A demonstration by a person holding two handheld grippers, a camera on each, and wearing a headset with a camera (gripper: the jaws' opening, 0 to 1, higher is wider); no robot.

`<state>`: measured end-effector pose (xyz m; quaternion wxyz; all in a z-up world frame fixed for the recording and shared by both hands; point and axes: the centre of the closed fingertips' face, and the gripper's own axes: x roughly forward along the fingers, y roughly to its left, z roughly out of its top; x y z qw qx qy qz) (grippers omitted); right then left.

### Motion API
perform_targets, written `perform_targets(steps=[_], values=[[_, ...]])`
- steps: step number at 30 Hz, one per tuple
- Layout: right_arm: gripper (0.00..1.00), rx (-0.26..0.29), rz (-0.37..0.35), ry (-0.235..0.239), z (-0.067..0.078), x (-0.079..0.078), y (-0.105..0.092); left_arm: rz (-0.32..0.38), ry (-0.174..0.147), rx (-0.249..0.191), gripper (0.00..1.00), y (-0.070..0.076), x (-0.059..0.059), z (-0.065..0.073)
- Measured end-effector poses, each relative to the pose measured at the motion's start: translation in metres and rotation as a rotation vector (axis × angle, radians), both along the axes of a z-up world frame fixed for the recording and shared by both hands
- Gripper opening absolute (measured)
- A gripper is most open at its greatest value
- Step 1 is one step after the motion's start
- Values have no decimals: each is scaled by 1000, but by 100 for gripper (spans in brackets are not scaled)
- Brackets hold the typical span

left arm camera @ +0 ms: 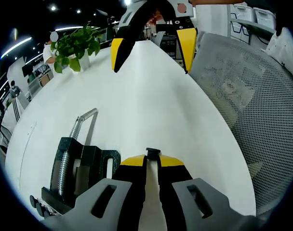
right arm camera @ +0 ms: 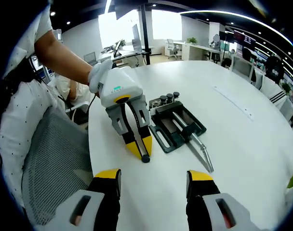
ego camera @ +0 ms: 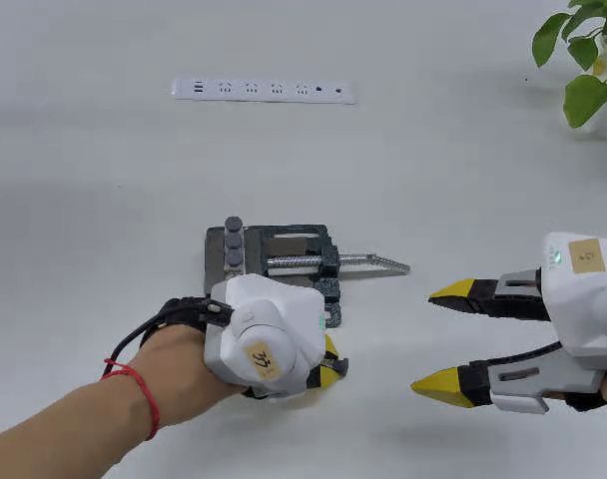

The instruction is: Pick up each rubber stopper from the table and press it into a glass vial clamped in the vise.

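Observation:
A black vise [ego camera: 302, 239] lies on the white table, its screw handle [ego camera: 375, 262] pointing right. Along its left jaw stands a row of vials capped with dark stoppers [ego camera: 234, 242], also seen in the right gripper view [right arm camera: 166, 98]. My left gripper [ego camera: 330, 367] rests just in front of the vise, shut on a small dark rubber stopper [left arm camera: 153, 153] held at its yellow tips [right arm camera: 144, 155]. My right gripper [ego camera: 445, 339] hovers to the right of the vise, open with nothing between its fingers [right arm camera: 153, 175]. It also shows far ahead in the left gripper view [left arm camera: 151, 48].
A white power strip [ego camera: 264, 91] lies at the back of the table. A potted plant [ego camera: 583, 60] stands at the back right corner. A grey mesh chair [left arm camera: 238, 96] sits beside the table's near edge.

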<state>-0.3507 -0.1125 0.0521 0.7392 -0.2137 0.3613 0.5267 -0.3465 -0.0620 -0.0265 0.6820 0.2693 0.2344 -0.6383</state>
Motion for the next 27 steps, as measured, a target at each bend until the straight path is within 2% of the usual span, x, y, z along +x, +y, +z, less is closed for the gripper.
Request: perform_targets(steps=[8, 10, 12, 17, 18, 21, 23, 27], values=[[51, 2, -1, -2, 3, -1, 4, 6, 1, -4, 5, 0, 0, 0], [50, 4, 1, -1, 3, -1, 5, 10, 5, -9, 5, 0, -1, 1], [50, 2, 7, -3, 4, -1, 6, 22, 22, -26, 5, -1, -4, 3], [49, 6, 25, -8, 7, 0, 13, 97, 73, -102, 4, 1, -4, 16], [49, 9, 34, -9, 10, 0, 16, 128, 93, -130, 4, 0, -5, 24], [48, 16, 58, -17, 17, 1, 25, 178, 113, -189, 4, 3, -4, 40], [47, 32, 82, -21, 24, 1, 32, 218, 142, -243, 4, 5, -5, 52], [42, 48, 135, -13, 34, -1, 45, 277, 168, -332, 4, 11, -7, 79]])
